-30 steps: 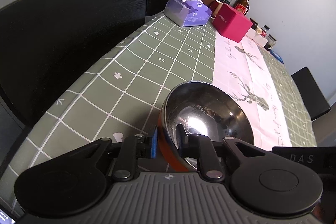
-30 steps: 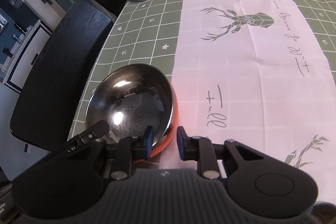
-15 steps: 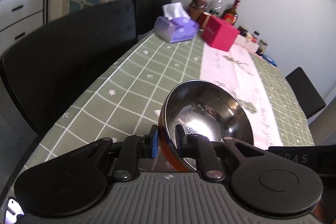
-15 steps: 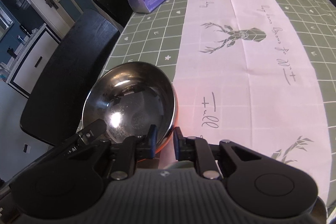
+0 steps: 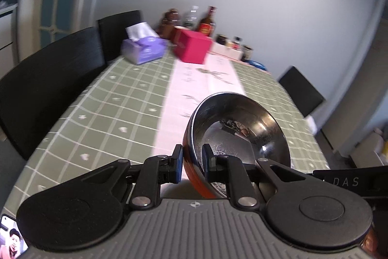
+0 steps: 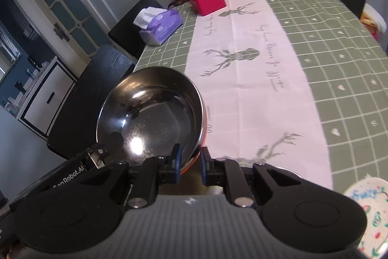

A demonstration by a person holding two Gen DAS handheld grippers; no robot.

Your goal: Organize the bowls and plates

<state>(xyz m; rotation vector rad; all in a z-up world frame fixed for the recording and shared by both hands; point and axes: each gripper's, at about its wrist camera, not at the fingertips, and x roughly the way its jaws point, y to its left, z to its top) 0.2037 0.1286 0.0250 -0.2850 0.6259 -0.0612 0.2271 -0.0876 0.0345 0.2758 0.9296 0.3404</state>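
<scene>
2 grippers, left gripper (image 5: 191, 165) and right gripper (image 6: 189, 165), each pinch the steel bowl's (image 6: 155, 111) rim.

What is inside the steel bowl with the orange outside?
The steel bowl with the orange outside holds no food or object: only bare shiny metal with reflections shows. One finger of the right gripper reaches inside its rim and hides a small patch of the wall.
</scene>
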